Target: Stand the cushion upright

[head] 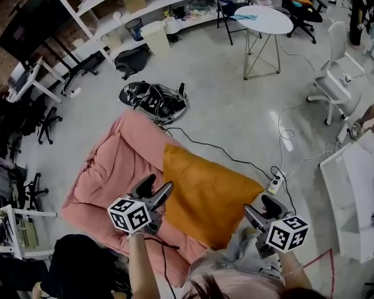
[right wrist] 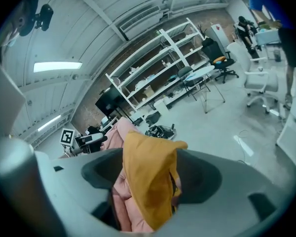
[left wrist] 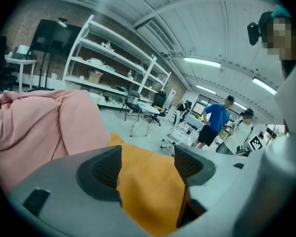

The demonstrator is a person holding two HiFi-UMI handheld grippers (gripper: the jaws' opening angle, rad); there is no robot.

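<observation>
On the floor (head: 237, 120), the orange cushion (head: 206, 195) lies across a pink mat (head: 118, 161). Its near corner runs into the person's grey clothing (head: 240, 254) and is hard to trace.

The left gripper (left wrist: 148, 167) has its jaws apart, with orange cloth filling the gap. The cloth seems loose rather than pinched, though this close view makes that hard to judge. The right gripper (right wrist: 150, 174) stands wide open, with the cushion's corner drooping between its jaws over pink cloth.

The marker cubes (head: 129, 215) bear black-and-white square patterns. Goods on the far shelves (head: 143, 5) are too small to read.
</observation>
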